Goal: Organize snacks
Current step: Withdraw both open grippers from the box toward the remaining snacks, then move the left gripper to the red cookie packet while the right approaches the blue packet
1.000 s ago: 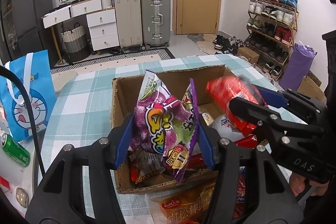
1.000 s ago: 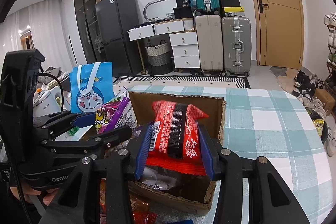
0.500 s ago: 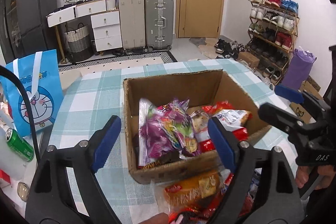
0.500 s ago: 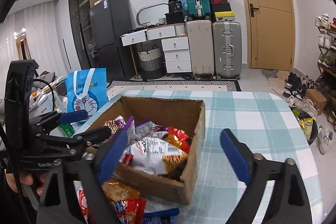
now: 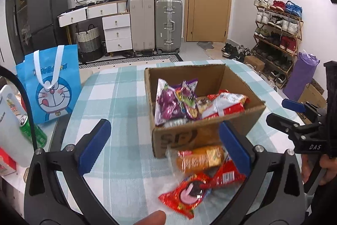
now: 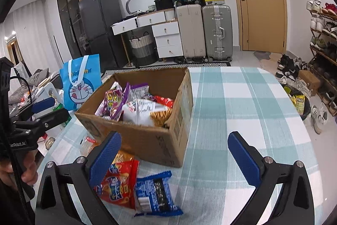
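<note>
**Both grippers wide apart, nothing held; snacks in box and on table**

Left gripper (image 5: 163, 143): blue-padded jaws have just been opening, now spread wide, nothing between the pads. Right gripper (image 6: 173, 154): the same, jaws just opened, spread wide and not holding anything.

Brown open-top cardboard box (image 6: 147, 138) sits on the green-and-white checked tablecloth (image 6: 242, 119). Inside it: purple snack bag (image 5: 168, 102) on the left, red-and-white snack bag (image 5: 226, 105) on the right, and more packets under them, mostly hidden and hard to tell apart.

On the cloth just in front of the box: orange bread-type packet (image 5: 200, 158), blurred, print unreadable; red packet with pink-and-black round picture (image 5: 189, 193), partly behind the left gripper's right finger; blue crinkled packet (image 6: 154, 193); red-and-yellow snack bag (image 6: 119, 182), partly covered by the right gripper's left finger.

Blue cartoon-cat tote bag (image 5: 50, 83) stands left of the box. Green can (image 5: 31, 132) beside it, partly hidden by a black cable. A fingertip shows at the bottom edge of the left view, cut off.
</note>
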